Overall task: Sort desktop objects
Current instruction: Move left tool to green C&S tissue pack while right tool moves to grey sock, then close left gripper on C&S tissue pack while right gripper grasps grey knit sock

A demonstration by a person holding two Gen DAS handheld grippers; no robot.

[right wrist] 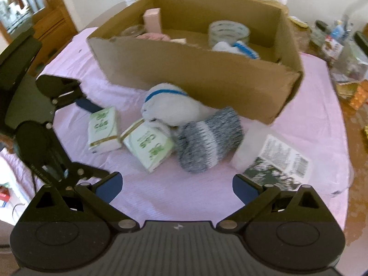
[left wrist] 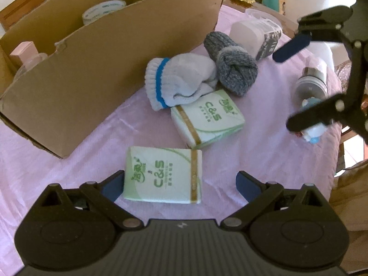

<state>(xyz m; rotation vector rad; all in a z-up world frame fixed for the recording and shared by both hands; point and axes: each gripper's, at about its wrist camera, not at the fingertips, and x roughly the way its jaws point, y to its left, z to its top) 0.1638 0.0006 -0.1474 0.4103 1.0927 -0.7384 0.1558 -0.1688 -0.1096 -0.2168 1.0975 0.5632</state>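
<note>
Two black two-finger grippers in view, both with blue rubbery pads. Left gripper (left wrist: 180, 185): jaws spread wide over the pink, finely ribbed tablecloth (left wrist: 57, 172), with the near flat rectangular tissue pack in glossy white-green wrap with a gold band (left wrist: 163, 174) lying between them; the left pad looks to be at the pack's edge, the right pad clearly apart from it. Nothing pinched. Right gripper (right wrist: 177, 187): jaws likewise spread, bare cloth between the fingers, nothing held.

Second tissue pack of the same wrap (left wrist: 208, 118) lies a little farther out, skewed, separate from the first. A white knitted sock with a blue stripe at the ribbed cuff (left wrist: 178, 81) is balled into a soft lump and drapes onto that second pack's far corner. Touching it, a grey marled chunky-knit sock roll with a paler band (left wrist: 231, 63), cylindrical and coarse in texture. Behind the grey roll: a translucent white plastic container with a printed paper label (left wrist: 253, 39), lying on its side (label text not legible).

Large open corrugated cardboard box (right wrist: 207, 78), matte brown with torn upper edges, sits just behind the socks. Inside it: a roll of clear packing tape (right wrist: 228, 33), a pale pink rectangular carton (right wrist: 152, 19), and a white-and-blue knit item (right wrist: 237, 47); other contents too blurred to identify.
</note>
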